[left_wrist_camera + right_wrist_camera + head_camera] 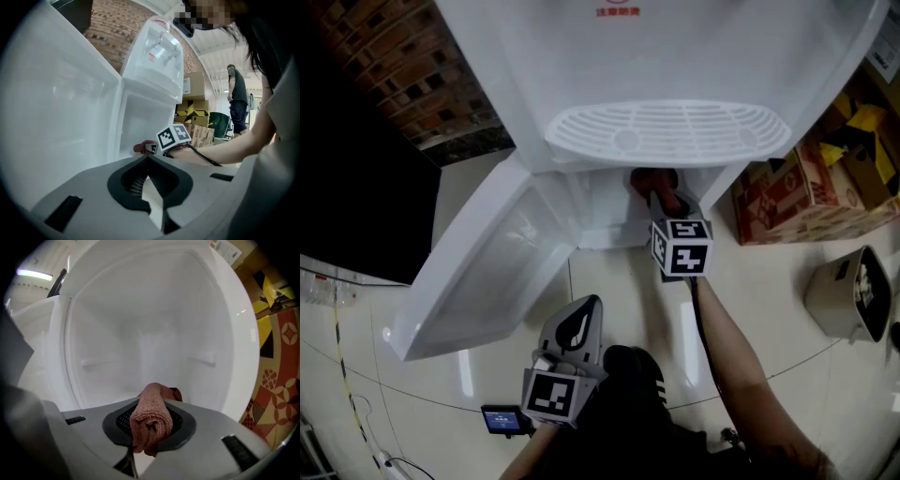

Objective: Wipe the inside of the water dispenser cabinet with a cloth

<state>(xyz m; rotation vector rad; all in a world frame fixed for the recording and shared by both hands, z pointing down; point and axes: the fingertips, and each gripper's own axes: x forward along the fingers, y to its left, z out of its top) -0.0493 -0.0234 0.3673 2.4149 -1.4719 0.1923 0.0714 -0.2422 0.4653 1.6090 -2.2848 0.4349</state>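
Cloth (151, 414): pinkish-brown, rolled, clenched between the jaws of the right gripper (149, 428), which is pointed into the open water dispenser cabinet (140, 324) at its lower front edge. Cabinet door (478, 272): swung open to the left. Left gripper (149, 176): jaws together, empty, held outside above the tiled floor (623, 281).

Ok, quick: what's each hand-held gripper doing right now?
Left hand-held gripper: shut, nothing between its jaws.
Right hand-held gripper: shut on the rolled pink cloth, facing into the cabinet.
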